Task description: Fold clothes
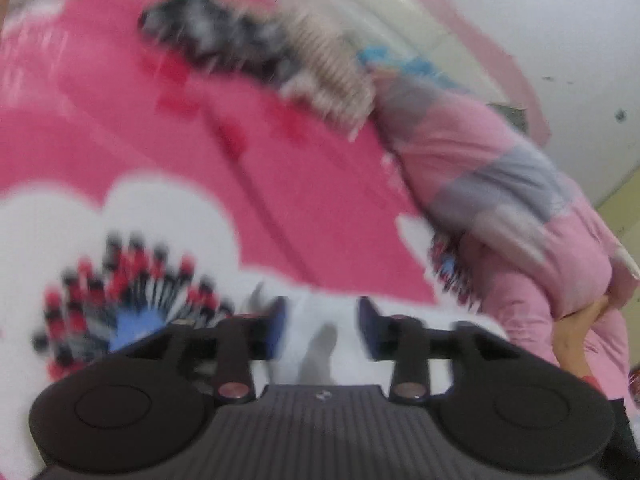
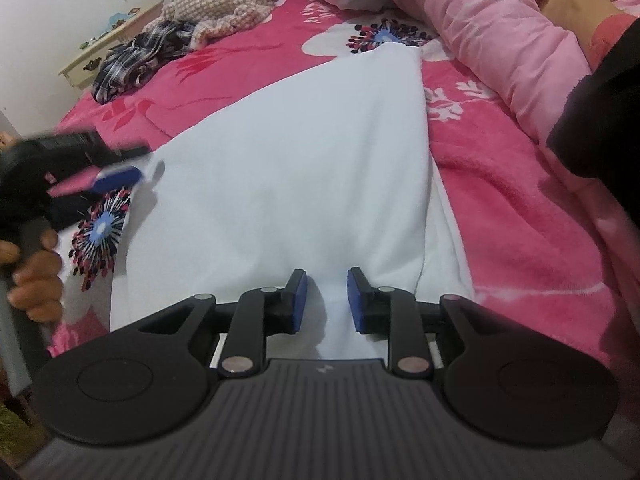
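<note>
A white garment (image 2: 288, 184) lies spread flat on the pink flowered bed cover (image 2: 512, 220), folded lengthwise with a long edge on its right. My right gripper (image 2: 323, 300) is open, its blue pads just over the garment's near edge, holding nothing. My left gripper (image 1: 322, 330) is open over a white piece of cloth (image 1: 320, 320); that view is motion-blurred. The left gripper also shows in the right wrist view (image 2: 120, 176) at the garment's left corner, blurred.
A plaid garment (image 2: 140, 56) and a beige knitted one (image 2: 224, 8) lie heaped at the far side of the bed. A pink and grey quilt (image 2: 480, 20) is bunched along the right. A cream bedside cabinet (image 2: 104, 44) stands by the wall.
</note>
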`<state>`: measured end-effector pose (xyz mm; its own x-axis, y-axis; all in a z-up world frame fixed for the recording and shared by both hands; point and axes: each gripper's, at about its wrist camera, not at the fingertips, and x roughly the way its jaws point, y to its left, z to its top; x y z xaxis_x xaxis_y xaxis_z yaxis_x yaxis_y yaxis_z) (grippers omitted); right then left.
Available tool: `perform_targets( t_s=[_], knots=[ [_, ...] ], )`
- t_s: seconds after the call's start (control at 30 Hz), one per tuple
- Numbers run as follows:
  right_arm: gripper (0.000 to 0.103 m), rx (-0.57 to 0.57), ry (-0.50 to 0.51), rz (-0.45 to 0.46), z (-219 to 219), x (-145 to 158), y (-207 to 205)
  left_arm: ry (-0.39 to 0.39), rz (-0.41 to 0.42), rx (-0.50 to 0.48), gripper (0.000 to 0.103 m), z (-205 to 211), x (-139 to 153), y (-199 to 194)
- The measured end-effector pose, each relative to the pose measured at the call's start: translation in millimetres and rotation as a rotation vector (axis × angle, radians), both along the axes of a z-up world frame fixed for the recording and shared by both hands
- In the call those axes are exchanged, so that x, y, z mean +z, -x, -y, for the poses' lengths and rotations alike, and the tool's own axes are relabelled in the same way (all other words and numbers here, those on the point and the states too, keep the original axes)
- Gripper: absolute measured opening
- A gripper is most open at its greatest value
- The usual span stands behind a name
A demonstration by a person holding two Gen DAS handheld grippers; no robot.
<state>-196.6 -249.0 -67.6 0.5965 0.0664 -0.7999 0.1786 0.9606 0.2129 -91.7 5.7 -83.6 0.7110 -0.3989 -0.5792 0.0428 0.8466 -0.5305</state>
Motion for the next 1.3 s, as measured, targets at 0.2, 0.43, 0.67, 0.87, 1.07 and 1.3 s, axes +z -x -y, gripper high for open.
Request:
perform_targets(
  t_s=[0.2, 0.43, 0.67, 0.87, 1.07, 1.3],
  knots=[
    [0.025, 0.009, 0.012, 0.002, -2.3, -0.2, -0.6, -0.149, -0.118, 0.013, 0.046, 9.7, -23.3, -22.0],
    [0.025, 0.018, 0.032, 0.005, -4.8, -0.6, -1.2, -0.173, -0.038, 0.077, 0.041, 0.0, 2.0, -4.0],
    [0.025, 0.025, 0.052, 0.011, -6.9, -1.2, -0.7, -0.178, 0.081, -0.074, 0.044, 25.7, 26.5, 8.9],
    [0.025, -0.018, 0.055, 0.087, 3.2, 24.7, 4.6, -0.178, -0.044, -0.077, 0.038, 33.7, -9.8, -1.8],
    [0.025, -0.054, 0.114, 0.247, 2.7, 61.4, -39.9, -0.108, -0.050, -0.071, 0.038, 20.8, -19.2, -7.8],
    [0.023, -0.039, 0.174, 0.260, 2.0, 32.8, -127.3, -0.051, -0.056, -0.067, 0.037, 12.5, -22.8, -6.9]
  ],
)
